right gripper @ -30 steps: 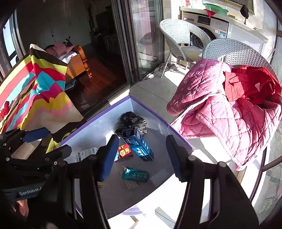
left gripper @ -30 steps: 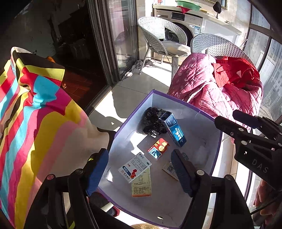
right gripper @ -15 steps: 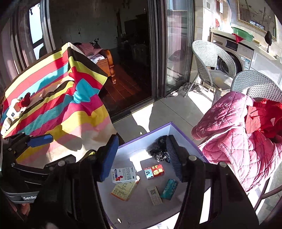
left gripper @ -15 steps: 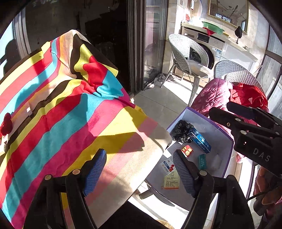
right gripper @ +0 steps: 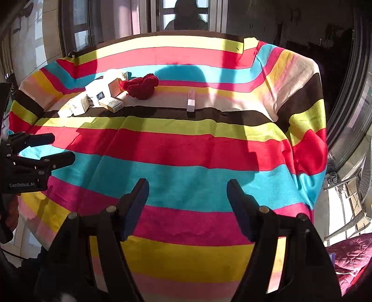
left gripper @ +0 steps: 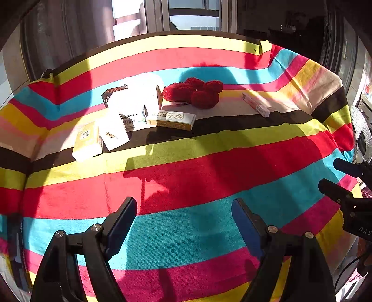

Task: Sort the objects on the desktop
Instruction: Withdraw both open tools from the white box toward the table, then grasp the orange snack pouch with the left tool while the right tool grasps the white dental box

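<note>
On the far part of a table under a striped cloth (left gripper: 186,176) lies a red fuzzy item (left gripper: 193,93). Left of it is a cluster of several small white and yellow boxes (left gripper: 132,109). A long pale box (left gripper: 255,104) lies apart to the right. The right wrist view shows the same red item (right gripper: 141,87), box cluster (right gripper: 97,97) and long box (right gripper: 191,102). My left gripper (left gripper: 183,220) and right gripper (right gripper: 187,202) hover over the near stripes, well short of the objects. Both pairs of jaws are opening with nothing between them. Each gripper shows at the other view's edge.
A window (right gripper: 186,16) with a person's dark outline stands behind the table. A pink quilt (right gripper: 348,255) and a wicker chair (right gripper: 358,197) are at the right, past the table's corner. The cloth hangs over the table's edges.
Both views have swung left from the purple box holding sorted items to the striped table. The box has left view. Both pairs of jaws stand wider.
</note>
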{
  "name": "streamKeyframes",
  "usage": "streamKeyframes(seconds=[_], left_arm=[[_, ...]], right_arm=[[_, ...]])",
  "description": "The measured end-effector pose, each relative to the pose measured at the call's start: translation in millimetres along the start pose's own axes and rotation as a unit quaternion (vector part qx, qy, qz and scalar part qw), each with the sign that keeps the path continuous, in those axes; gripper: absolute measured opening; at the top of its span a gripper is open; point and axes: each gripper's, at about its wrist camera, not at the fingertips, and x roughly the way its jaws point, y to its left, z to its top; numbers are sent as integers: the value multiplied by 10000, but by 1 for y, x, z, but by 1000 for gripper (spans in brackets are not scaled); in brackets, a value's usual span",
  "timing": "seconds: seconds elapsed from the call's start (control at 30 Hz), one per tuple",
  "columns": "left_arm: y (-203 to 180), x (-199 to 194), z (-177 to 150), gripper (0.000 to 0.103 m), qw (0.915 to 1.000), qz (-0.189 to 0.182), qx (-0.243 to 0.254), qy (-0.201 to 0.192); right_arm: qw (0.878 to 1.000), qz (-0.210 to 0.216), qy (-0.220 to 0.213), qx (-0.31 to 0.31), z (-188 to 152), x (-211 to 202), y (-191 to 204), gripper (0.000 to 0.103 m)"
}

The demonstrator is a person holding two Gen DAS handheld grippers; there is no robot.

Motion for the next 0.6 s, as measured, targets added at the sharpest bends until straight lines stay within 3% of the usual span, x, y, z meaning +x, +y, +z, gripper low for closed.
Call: streamKeyframes(seconds=[0.13,0.33,0.6], left_arm=[[63,19,5,84,9977,502,-449,105],[129,46,15,84,9917,893,-854,364],[154,70,35,86,9908,563,-1111,521]], right_arm=[[9967,454,305,-595,36,55,41,73],[9878,942,388,-1175,90,113,91,73],[9810,1268,673,-1302,149,177,115,76]])
